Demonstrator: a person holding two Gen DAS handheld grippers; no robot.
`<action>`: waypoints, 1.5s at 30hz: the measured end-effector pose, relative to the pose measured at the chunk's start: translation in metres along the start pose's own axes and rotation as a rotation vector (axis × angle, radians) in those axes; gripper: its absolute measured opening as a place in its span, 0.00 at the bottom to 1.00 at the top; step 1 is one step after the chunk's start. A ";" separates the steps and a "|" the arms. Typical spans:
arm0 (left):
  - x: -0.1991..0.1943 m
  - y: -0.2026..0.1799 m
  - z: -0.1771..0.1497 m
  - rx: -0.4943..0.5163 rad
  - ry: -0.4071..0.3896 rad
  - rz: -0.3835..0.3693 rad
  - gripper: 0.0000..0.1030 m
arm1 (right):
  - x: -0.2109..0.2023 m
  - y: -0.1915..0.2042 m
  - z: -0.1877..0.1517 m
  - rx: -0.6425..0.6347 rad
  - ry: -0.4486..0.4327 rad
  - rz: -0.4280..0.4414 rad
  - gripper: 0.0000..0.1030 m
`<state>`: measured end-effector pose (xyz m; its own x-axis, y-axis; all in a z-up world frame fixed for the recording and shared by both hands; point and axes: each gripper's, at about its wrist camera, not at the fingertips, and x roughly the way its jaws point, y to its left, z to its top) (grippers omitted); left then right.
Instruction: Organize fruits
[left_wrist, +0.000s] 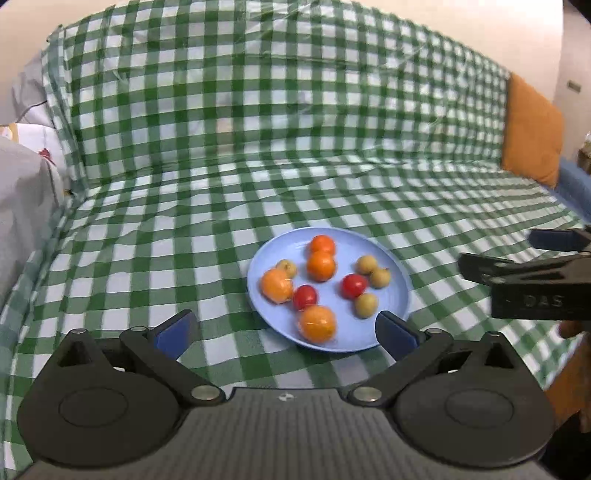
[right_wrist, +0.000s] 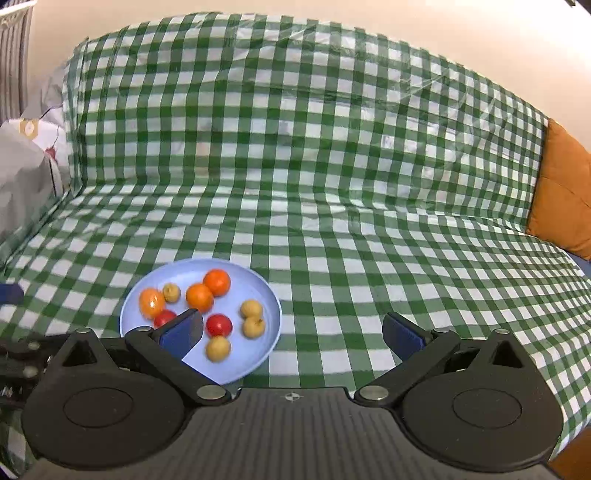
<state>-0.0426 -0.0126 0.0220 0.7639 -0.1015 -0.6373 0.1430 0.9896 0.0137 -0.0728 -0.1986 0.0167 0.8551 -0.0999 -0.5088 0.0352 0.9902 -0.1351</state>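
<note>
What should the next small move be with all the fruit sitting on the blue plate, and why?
Probably pause and check the sorting rather than reach in. Every fruit in view, the oranges, red fruits and small yellow-brown fruits, already lies on the blue plate. The left gripper and right gripper are both open and empty, short of the fruit, and none lies on the checked cloth.

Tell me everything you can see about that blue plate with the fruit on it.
The blue plate is round, pale blue and shallow with a low raised rim; it looks like smooth plastic. It lies flat on the green-and-white checked cloth. On it lie four orange fruits, two red ones and four small yellowish ones, some touching each other. Neither gripper touches it: both stand open and empty just short of its near edge.
</note>
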 end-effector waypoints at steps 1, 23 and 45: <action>0.004 0.000 0.000 -0.004 0.012 0.016 1.00 | 0.004 0.000 -0.001 0.007 0.018 -0.004 0.99; 0.032 0.003 0.003 -0.049 0.103 0.027 1.00 | 0.050 0.006 -0.002 0.095 0.216 0.102 0.99; 0.032 0.001 0.003 -0.051 0.107 0.022 1.00 | 0.050 0.011 -0.002 0.072 0.222 0.108 0.99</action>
<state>-0.0155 -0.0155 0.0040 0.6949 -0.0708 -0.7156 0.0921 0.9957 -0.0091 -0.0309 -0.1932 -0.0113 0.7217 -0.0041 -0.6922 -0.0064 0.9999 -0.0126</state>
